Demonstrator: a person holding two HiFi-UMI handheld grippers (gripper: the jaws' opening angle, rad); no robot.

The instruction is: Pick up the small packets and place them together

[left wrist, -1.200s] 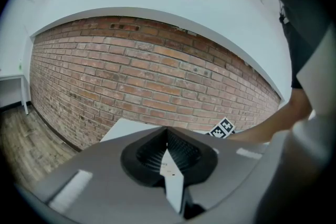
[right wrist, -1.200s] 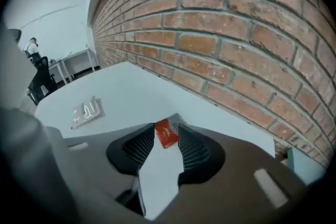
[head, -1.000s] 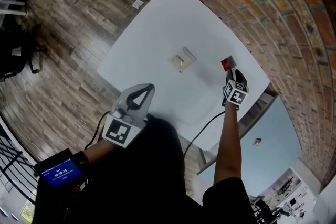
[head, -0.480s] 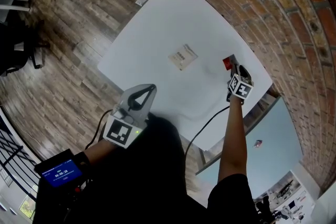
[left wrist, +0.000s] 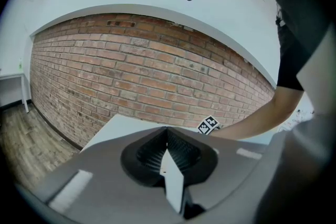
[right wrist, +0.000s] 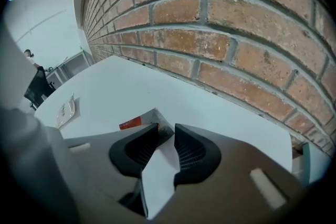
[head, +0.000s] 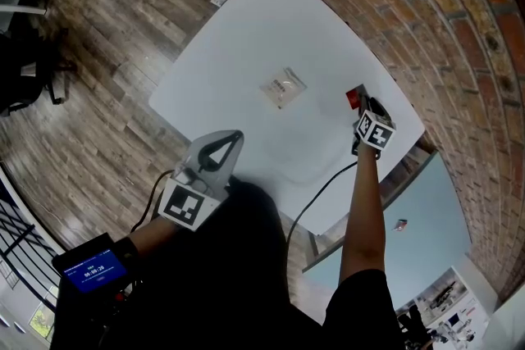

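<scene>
My right claw (right wrist: 165, 128): jaws have just been closing, narrow now, with a corner of the red packet (right wrist: 131, 123) between the tips, not visibly pinched. I judge the grasp underway. The pale packet (right wrist: 66, 110) lies well to this claw's left on the bench (head: 246, 37). My left claw (left wrist: 167, 152) is closed and empty.

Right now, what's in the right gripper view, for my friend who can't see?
The right gripper, its fingers just closing, straddles the corner of a red-and-white packet on a white table. A pale packet lies far left, a brick wall behind.
</scene>
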